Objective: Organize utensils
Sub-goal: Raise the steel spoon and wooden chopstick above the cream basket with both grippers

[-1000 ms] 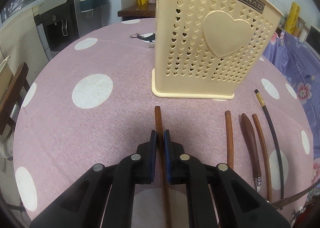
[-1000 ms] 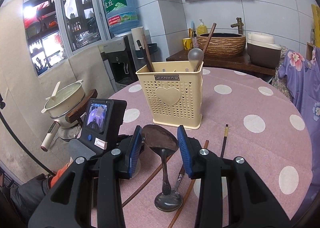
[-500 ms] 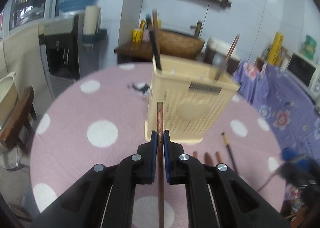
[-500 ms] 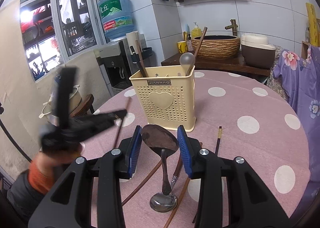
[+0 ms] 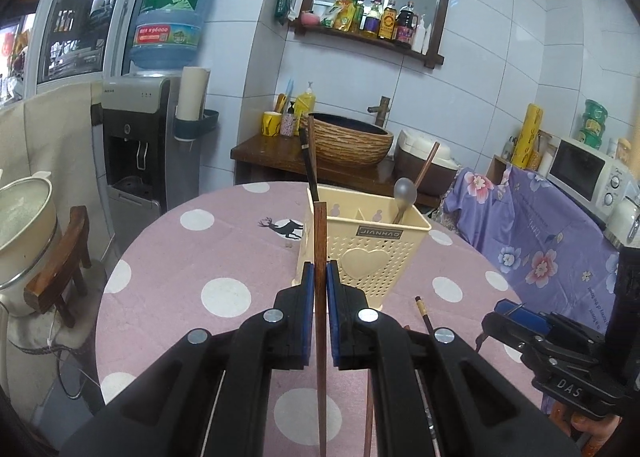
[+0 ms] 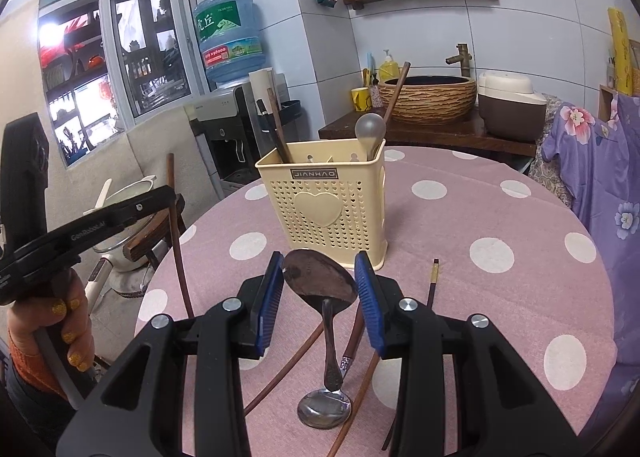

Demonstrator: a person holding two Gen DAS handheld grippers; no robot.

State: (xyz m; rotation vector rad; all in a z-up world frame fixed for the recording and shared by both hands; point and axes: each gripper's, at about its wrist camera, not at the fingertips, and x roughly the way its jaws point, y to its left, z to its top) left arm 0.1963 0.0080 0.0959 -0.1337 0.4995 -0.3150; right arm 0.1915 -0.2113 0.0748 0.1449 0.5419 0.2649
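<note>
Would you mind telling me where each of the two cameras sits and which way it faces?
Left wrist: on the left gripper, looking along its fingers at the holder and wall shelf; its fingers clamp a chopstick; the right gripper shows at right.
Right wrist: on the right gripper, facing the holder; its fingers flank a spoon; the left gripper and hand show at left.
Shared: holder, table, each other's gripper.
</note>
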